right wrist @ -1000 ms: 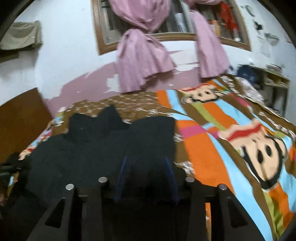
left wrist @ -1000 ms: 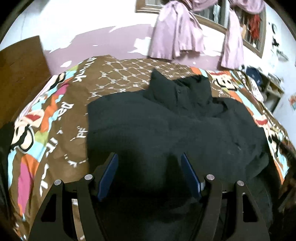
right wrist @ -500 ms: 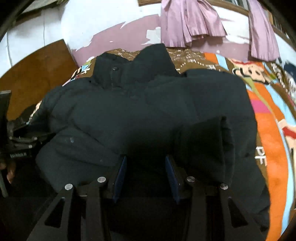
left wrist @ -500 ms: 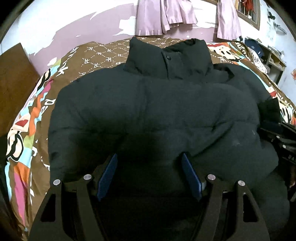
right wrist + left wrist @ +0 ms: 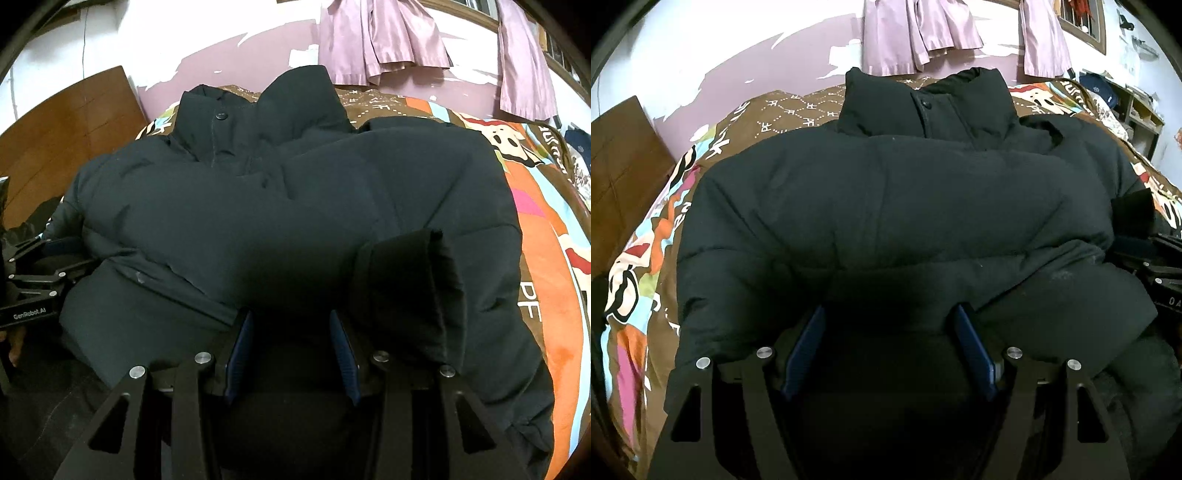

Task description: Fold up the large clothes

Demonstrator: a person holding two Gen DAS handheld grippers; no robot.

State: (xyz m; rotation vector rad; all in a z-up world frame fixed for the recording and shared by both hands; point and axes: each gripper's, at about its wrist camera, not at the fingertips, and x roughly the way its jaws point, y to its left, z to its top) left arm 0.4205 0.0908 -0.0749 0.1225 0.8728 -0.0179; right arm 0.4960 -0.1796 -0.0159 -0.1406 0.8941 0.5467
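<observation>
Jacket (image 5: 894, 206): black puffer, lying on the bed with its collar toward the far wall and its lower hem bunched at both hand-held grippers.
Change since a second ago: both views now sit much closer and lower over the jacket; it fills most of each picture, where before wide stretches of bedspread showed around it. In the right wrist view the sharp picture replaces a blurred one.
Left hand-held gripper (image 5: 890, 350): jaws fairly wide, blue pads (image 5: 807, 350) on either side of a thick fold of the hem; padding fills the gap and both pads press on it, so it is grasping the jacket.
Right hand-held gripper (image 5: 291, 354): jaws narrower, blue pads (image 5: 240, 350) clenched on a fold of the hem.
Sleeve cuff (image 5: 417, 291): folded across the body, just right of the right hand-held gripper's fingers.
Collar (image 5: 927, 103): standing up, one snap visible at its front.
Other gripper in view: the left one shows at the left edge of the right wrist view (image 5: 33, 288), at the jacket's edge.
Bed (image 5: 639, 258): brown spread with bright cartoon prints, under the jacket.
Beyond: wooden headboard (image 5: 74, 122) at left, pink curtains (image 5: 384, 40) on the wall.
</observation>
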